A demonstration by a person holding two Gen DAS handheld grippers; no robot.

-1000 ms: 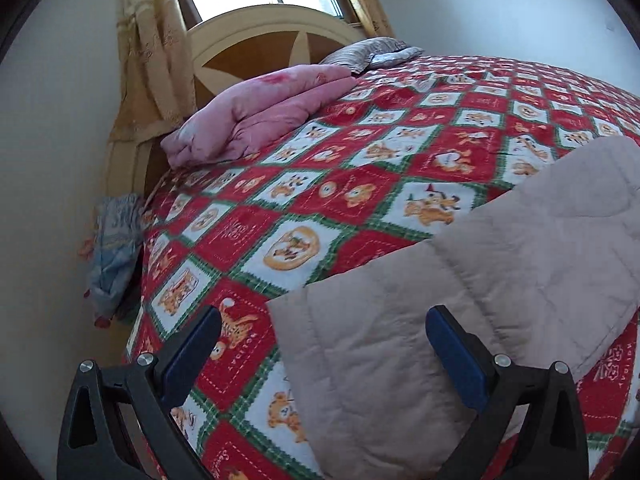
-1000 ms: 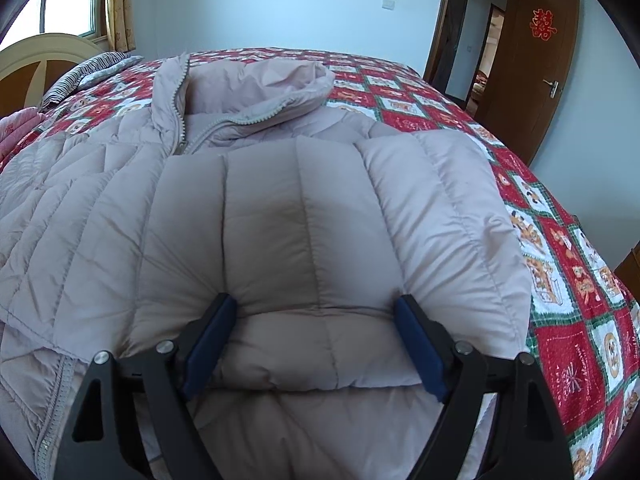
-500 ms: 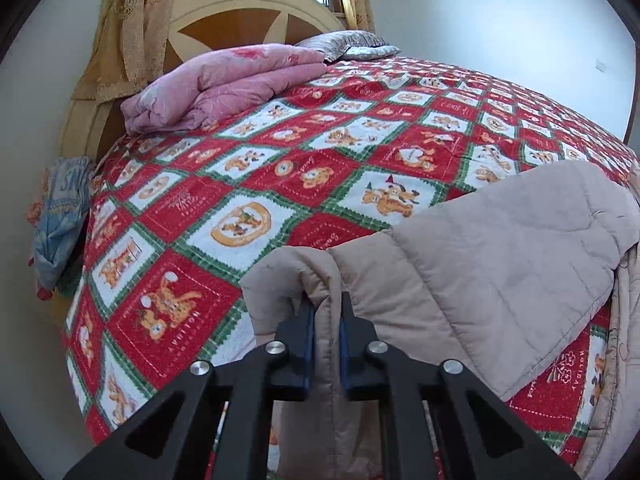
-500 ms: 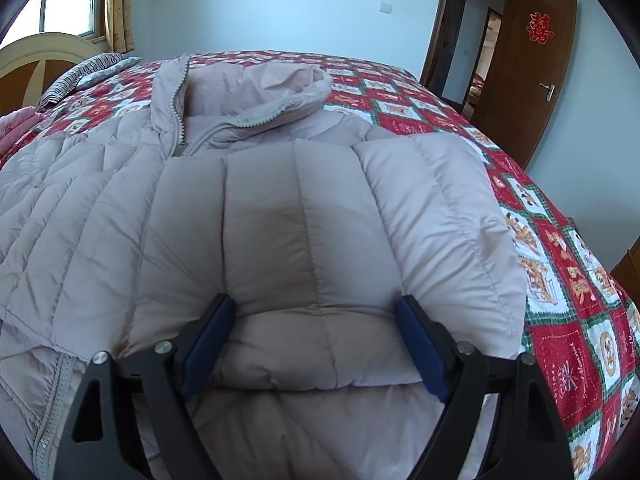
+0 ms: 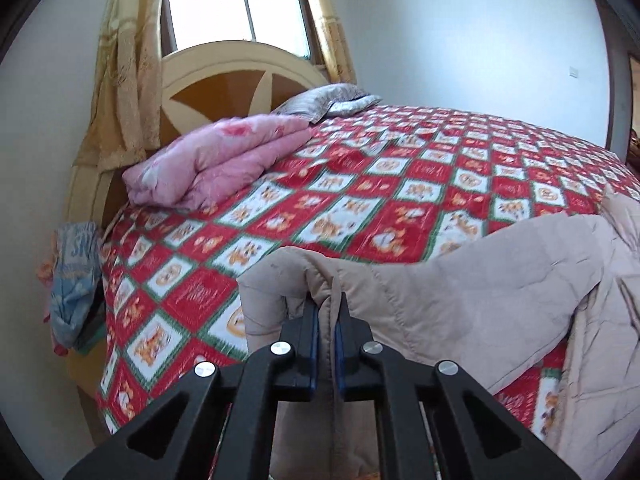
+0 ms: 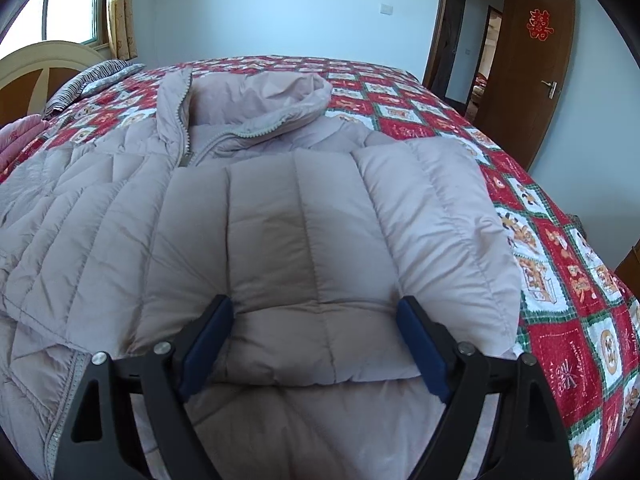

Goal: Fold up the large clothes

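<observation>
Jacket (image 6: 304, 216): puffy, soft, light, slippery. Left gripper (image 5: 327, 320) pinches its sleeve end; right gripper (image 6: 316, 344) jaws wide, straddling padding, pressing nothing.

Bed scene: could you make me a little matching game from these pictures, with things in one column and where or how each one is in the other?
Things:
1. left gripper
2. right gripper
3. pink quilt
4. door

States:
A. folded by the headboard
B. pinching the jacket's edge
C. standing open
D. jaws wide, astride a puffy jacket fold

Pairs: 1-B, 2-D, 3-A, 4-C
</observation>
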